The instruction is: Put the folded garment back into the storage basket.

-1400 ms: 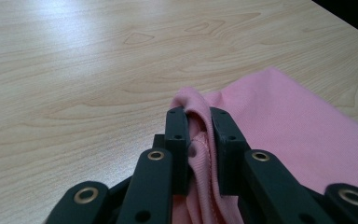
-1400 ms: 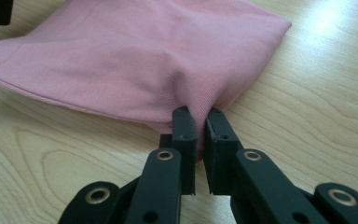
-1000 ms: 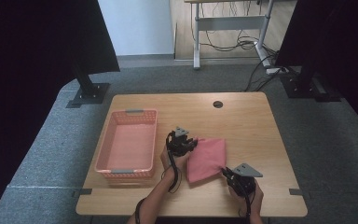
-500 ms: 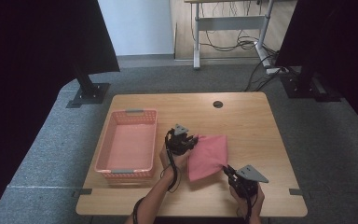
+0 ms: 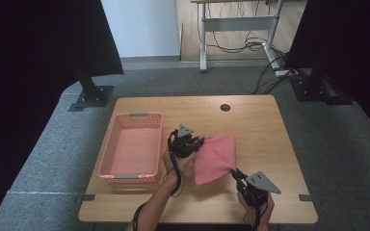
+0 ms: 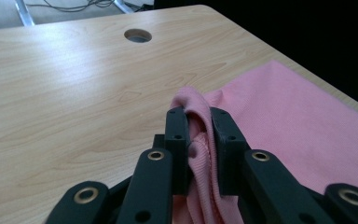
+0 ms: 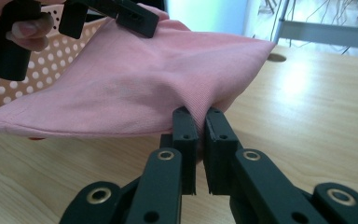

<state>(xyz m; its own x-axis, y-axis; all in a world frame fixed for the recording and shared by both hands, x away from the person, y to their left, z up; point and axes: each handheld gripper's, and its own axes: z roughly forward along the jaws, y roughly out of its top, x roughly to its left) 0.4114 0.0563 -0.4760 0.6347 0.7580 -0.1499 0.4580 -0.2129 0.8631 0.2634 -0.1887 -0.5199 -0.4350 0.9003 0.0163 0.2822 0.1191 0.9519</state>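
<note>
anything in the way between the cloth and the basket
Nothing visible. Both tools, left and right, pinch the pink cloth, and the basket lies open just left of it, beyond the left hand, with bare tabletop between.

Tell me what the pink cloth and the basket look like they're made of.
Pink cloth: soft matte knit fabric, going by the fine ribbing and the way it drapes. Basket: likely moulded plastic, pale pink, its stiff walls perforated with round holes.

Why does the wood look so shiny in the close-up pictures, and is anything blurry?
In the left gripper view, pale glare streaks the table while the pink cloth stays sharp. In the right gripper view, a bright patch washes out the wood beyond the cloth, and the basket and background look soft. The high view is evenly lit, with dark corners.
</note>
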